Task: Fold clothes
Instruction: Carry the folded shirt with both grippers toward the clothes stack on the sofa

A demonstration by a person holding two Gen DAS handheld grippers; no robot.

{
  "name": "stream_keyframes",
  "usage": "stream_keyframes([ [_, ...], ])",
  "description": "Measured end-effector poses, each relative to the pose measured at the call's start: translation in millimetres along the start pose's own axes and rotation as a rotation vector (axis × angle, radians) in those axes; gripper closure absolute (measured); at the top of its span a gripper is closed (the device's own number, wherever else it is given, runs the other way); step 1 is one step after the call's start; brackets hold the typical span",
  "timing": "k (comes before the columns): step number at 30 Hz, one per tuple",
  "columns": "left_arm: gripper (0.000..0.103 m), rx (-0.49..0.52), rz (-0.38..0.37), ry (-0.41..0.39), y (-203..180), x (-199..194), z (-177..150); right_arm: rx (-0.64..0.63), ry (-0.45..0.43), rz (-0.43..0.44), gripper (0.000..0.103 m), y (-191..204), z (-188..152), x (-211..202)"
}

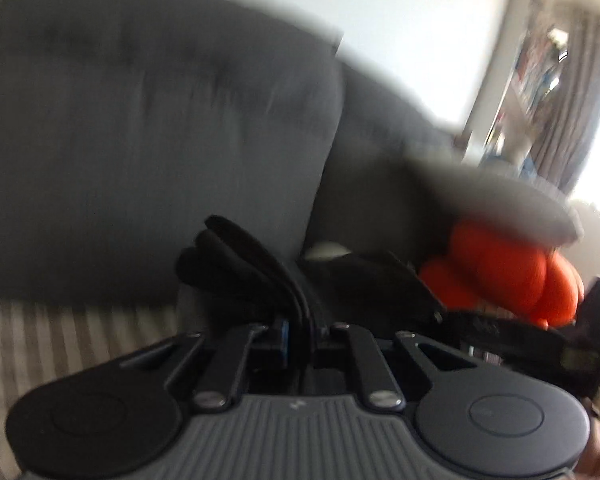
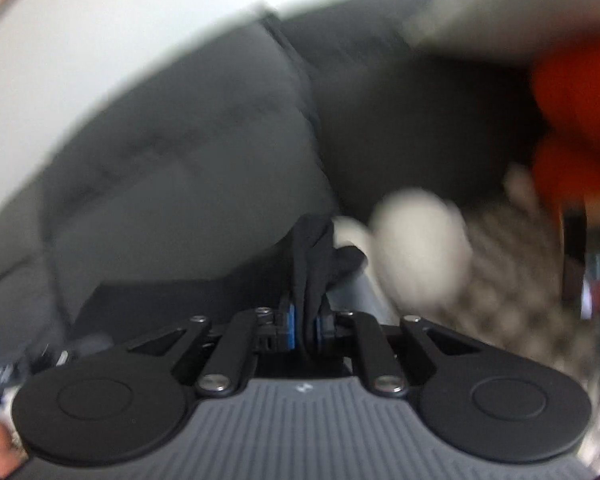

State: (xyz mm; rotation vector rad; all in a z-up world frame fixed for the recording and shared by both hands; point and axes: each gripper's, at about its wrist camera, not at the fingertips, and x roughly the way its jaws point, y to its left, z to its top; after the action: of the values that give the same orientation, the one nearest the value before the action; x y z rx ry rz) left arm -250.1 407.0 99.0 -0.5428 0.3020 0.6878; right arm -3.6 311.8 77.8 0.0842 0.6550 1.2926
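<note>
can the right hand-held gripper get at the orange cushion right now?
Probably not. The right hand-held gripper is shut on black cloth, so its jaws are occupied. The orange cushion sits off to its right, partly under a grey cover; heavy blur hides what else lies between.

Grey sofa [image 1: 160,140], white wall [image 1: 400,20], curtained bright window [image 1: 596,152], orange cushion [image 1: 512,272]
</note>
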Motion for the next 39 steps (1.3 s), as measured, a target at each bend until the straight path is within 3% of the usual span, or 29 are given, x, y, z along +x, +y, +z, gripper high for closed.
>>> stream_keyframes([
  [4, 0.094, 0.018, 0.013, -0.017, 7.9, 1.1, -7.4, 0.080, -0.003, 0.024, 0.090, -21.7, -9.8, -3.8],
  [10, 0.092, 0.041, 0.046, -0.028, 8.4, -4.5, -7.6, 0.099, -0.035, -0.017, 0.086, -18.3, 2.2, -17.3],
  [13, 0.086, 0.048, 0.106, -0.057, 14.1, -16.0, -5.3, 0.062, -0.067, -0.049, 0.086, -8.6, 3.9, -29.9],
  [16, 0.078, 0.069, 0.143, -0.135, 11.1, -33.8, 4.3, 0.009, -0.090, -0.052, 0.086, 2.9, 3.9, -33.2],
  [19, 0.073, 0.107, 0.113, -0.180, -2.7, -40.5, 14.2, -0.049, -0.078, -0.032, 0.086, 17.1, -0.9, -26.8],
  [22, 0.070, 0.166, 0.059, -0.155, -21.5, -24.7, 13.1, -0.106, -0.065, -0.012, 0.086, 31.3, -5.7, -20.3],
  [24, 0.070, 0.214, 0.074, -0.156, -26.3, -9.9, 3.0, -0.144, -0.056, 0.001, 0.086, 40.7, -8.9, -16.0],
  [27, 0.070, 0.232, 0.177, -0.116, -21.3, 12.3, -12.0, -0.154, -0.022, -0.040, 0.085, 44.1, -17.7, -3.6],
  [28, 0.070, 0.199, 0.175, -0.098, -14.8, 13.6, -16.4, -0.157, -0.023, -0.053, 0.085, 41.8, -21.3, -0.8],
  [30, 0.070, 0.184, 0.180, -0.086, -7.2, 14.3, -25.4, -0.165, -0.025, -0.079, 0.069, 37.3, -28.5, 4.8],
  [34, 0.070, 0.251, 0.204, -0.107, -7.2, 14.5, -39.7, -0.072, -0.011, -0.040, 0.070, 18.0, -33.5, 10.9],
  [39, 0.071, 0.275, 0.222, -0.131, -9.2, 19.9, -48.0, -0.087, 0.003, -0.042, 0.071, 17.8, -37.6, 11.9],
])
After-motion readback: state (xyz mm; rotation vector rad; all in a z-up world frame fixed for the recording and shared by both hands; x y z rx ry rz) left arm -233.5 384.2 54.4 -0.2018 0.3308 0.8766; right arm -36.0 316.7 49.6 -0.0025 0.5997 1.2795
